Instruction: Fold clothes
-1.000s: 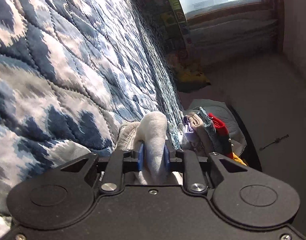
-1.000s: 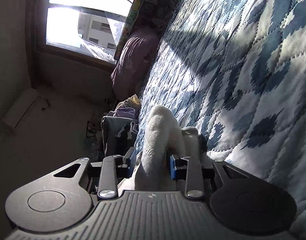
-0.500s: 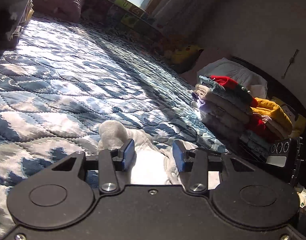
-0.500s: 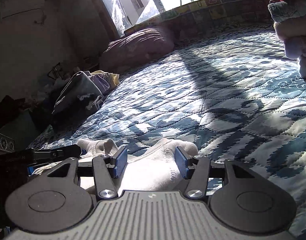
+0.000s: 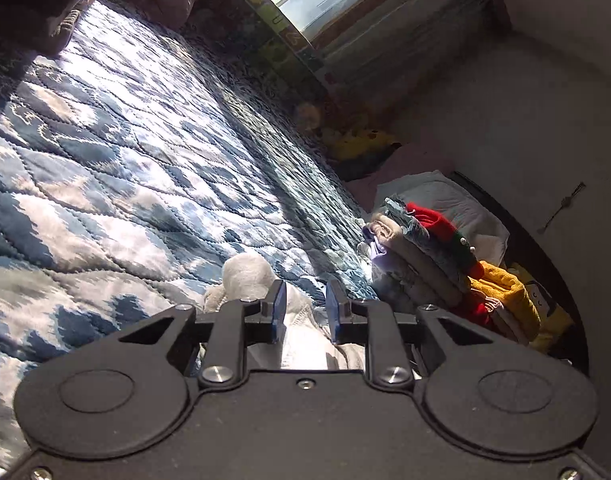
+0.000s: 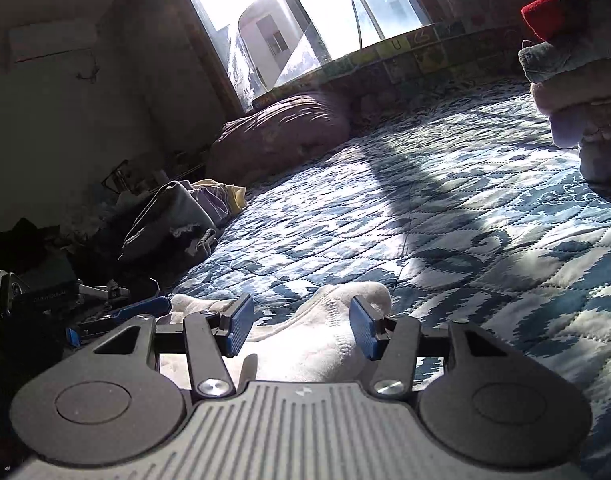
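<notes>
A white sock lies on the blue-and-white quilted bedspread at lower centre of the right wrist view; its far end shows at lower centre of the left wrist view. The right hand-held gripper is released, blue pads spread on either side of the sock. The left hand-held gripper is released, pads apart over the fabric. A stack of folded clothes sits at right of the left view. A purple pillow lies below the window. Unfolded garments are heaped at left.
</notes>
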{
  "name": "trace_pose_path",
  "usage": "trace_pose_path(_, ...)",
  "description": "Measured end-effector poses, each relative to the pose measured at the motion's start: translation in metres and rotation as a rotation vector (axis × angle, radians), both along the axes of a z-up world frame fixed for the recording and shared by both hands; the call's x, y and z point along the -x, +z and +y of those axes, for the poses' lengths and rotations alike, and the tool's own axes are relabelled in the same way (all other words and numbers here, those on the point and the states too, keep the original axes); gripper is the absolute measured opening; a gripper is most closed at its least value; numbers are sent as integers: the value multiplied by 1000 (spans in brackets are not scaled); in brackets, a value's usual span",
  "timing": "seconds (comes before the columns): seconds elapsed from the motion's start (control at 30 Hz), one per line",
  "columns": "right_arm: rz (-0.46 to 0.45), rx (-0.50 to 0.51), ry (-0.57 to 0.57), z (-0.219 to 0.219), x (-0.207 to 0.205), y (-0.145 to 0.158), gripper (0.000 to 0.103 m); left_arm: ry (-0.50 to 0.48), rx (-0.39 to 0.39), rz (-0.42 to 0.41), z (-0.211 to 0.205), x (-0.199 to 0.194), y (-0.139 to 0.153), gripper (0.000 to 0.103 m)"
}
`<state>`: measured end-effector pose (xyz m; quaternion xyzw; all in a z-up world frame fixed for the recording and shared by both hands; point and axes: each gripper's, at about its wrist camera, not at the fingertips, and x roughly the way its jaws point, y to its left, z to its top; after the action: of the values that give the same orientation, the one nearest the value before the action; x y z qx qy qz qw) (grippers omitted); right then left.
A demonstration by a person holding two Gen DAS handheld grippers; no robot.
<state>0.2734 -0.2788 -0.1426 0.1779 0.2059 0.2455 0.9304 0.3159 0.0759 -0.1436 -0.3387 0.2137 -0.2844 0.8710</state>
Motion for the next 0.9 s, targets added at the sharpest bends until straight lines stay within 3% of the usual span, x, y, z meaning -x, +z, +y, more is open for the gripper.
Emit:
trace_pose_path(0.03,-24,5,-2,-1,7,5,57,29,-23,-8,3,2,6,52)
trace_pose_path(0.1,-60,49,19,5,20,10,59,75,-94,-12,7,3,14,52)
trace_pose_path(0.17,-75,93,48,13,25,10,61,60,-154,25,0,-2,11,53)
trace_pose_path(0.23,-89,138,71,22,27,6,62,18,-262,6,-19,-3,12,53)
trace_pose_path(0.3,-94,165,91,31,27,4,64,13,-418,-34,-43,-3,15,53)
trace_pose_path(0.33,-96,172,94,33,27,4,67,0,-500,-62,-55,0,11,52)
trace_pose_path(0.37,-95,174,97,33,26,3,68,-17,-535,-61,-61,-2,7,51)
trace_pose_path(0.4,-91,171,101,33,25,3,68,-31,-544,-47,-63,-3,2,40)
trace_pose_path(0.43,-87,166,102,31,24,2,68,-33,-509,-21,-58,-6,-5,37)
trace_pose_path(0.47,-83,161,104,30,23,2,68,-30,-441,10,-49,-11,-8,35)
trace_pose_path(0.5,-80,155,106,29,23,1,68,-25,-341,46,-37,-15,-10,26)
trace_pose_path(0.53,-80,150,109,29,24,0,68,-14,-132,114,-15,-22,-18,17)
trace_pose_path(0.57,-79,147,111,29,25,-2,68,-16,68,161,3,-25,-28,16)
trace_pose_path(0.6,-80,148,113,29,25,-2,69,-18,240,197,15,-27,-39,15)
trace_pose_path(0.63,-81,149,114,30,26,-3,69,-16,356,229,22,-27,-50,14)
trace_pose_path(0.7,-86,154,113,31,27,-4,69,-20,342,275,20,-30,-60,13)
trace_pose_path(0.77,-80,156,113,31,26,-5,71,-18,389,372,15,-35,-82,13)
trace_pose_path(0.9,-47,163,107,33,21,-11,75,23,332,377,15,-35,-83,15)
